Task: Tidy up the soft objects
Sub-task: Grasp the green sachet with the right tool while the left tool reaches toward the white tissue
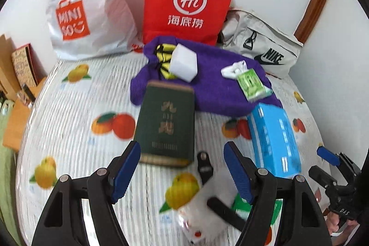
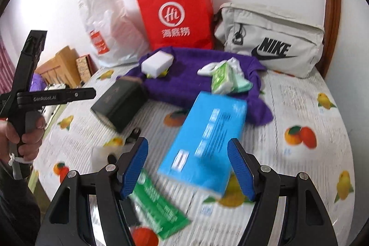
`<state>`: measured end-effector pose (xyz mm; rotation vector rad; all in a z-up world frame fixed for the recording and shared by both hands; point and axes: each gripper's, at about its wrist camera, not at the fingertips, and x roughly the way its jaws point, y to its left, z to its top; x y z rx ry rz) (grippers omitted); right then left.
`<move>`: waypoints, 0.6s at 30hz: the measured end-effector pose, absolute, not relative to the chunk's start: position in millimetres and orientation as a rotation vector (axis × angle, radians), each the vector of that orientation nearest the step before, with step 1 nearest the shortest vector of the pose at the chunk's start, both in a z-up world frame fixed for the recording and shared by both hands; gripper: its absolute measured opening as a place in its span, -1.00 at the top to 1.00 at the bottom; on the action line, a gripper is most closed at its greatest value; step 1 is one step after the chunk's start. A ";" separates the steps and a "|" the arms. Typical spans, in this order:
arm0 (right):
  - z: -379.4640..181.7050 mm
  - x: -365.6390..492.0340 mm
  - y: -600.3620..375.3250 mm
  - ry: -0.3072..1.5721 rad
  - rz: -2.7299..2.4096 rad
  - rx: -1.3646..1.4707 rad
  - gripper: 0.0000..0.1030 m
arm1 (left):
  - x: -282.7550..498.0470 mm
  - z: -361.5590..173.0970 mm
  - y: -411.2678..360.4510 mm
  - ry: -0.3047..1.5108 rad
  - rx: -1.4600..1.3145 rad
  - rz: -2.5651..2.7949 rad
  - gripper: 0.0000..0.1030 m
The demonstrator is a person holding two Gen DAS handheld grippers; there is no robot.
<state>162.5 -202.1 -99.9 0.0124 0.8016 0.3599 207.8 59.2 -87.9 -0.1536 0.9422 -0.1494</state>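
Note:
A purple knit cloth (image 1: 214, 89) (image 2: 189, 82) lies crumpled at the back of the fruit-print table. On it rest a white sponge block (image 1: 183, 63) (image 2: 156, 62) and a green tissue pack (image 1: 251, 82) (image 2: 221, 77). My left gripper (image 1: 183, 168) is open above the table, just short of a dark green box (image 1: 165, 123), with nothing between its fingers. My right gripper (image 2: 188, 168) is open too and hovers over a blue box (image 2: 205, 142) without touching it. One blue pad of the right gripper's fingers (image 1: 326, 155) shows at the right edge of the left wrist view.
A red paper bag (image 1: 186, 1), a white plastic bag (image 1: 85, 15) and a grey Nike bag (image 2: 272, 43) stand along the wall. Black pliers (image 1: 205, 167), a white packet (image 1: 203, 211) and a green packet (image 2: 159, 206) lie near the front. A hand (image 2: 25, 135) grips the left tool's handle.

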 end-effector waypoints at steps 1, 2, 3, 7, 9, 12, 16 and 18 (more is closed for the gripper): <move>-103.0 155.4 -201.0 0.804 0.364 0.009 -0.39 | 202.8 -90.0 59.7 0.942 -0.158 -0.149 -0.42; -105.8 150.3 -200.0 0.807 0.371 0.006 -0.39 | 197.6 -92.8 60.2 0.945 -0.162 -0.147 -0.42; -110.3 142.8 -199.0 0.811 0.380 0.002 -0.39 | 192.5 -96.1 60.4 0.949 -0.164 -0.147 -0.42; -128.6 125.4 -192.3 0.830 0.414 -0.027 -0.39 | 176.1 -113.8 60.1 0.975 -0.167 -0.137 -0.42; -138.9 121.2 -189.3 0.839 0.427 -0.033 -0.39 | 169.5 -123.4 59.2 0.981 -0.167 -0.142 -0.42; -157.1 119.2 -183.0 0.860 0.448 -0.047 -0.39 | 162.2 -137.4 58.2 0.993 -0.181 -0.143 -0.42; -175.0 121.7 -173.9 0.863 0.470 -0.096 -0.39 | 152.6 -155.2 59.9 1.004 -0.205 -0.147 -0.40; -181.4 123.4 -169.2 0.867 0.493 -0.123 -0.39 | 150.6 -160.9 60.6 1.009 -0.213 -0.143 -0.40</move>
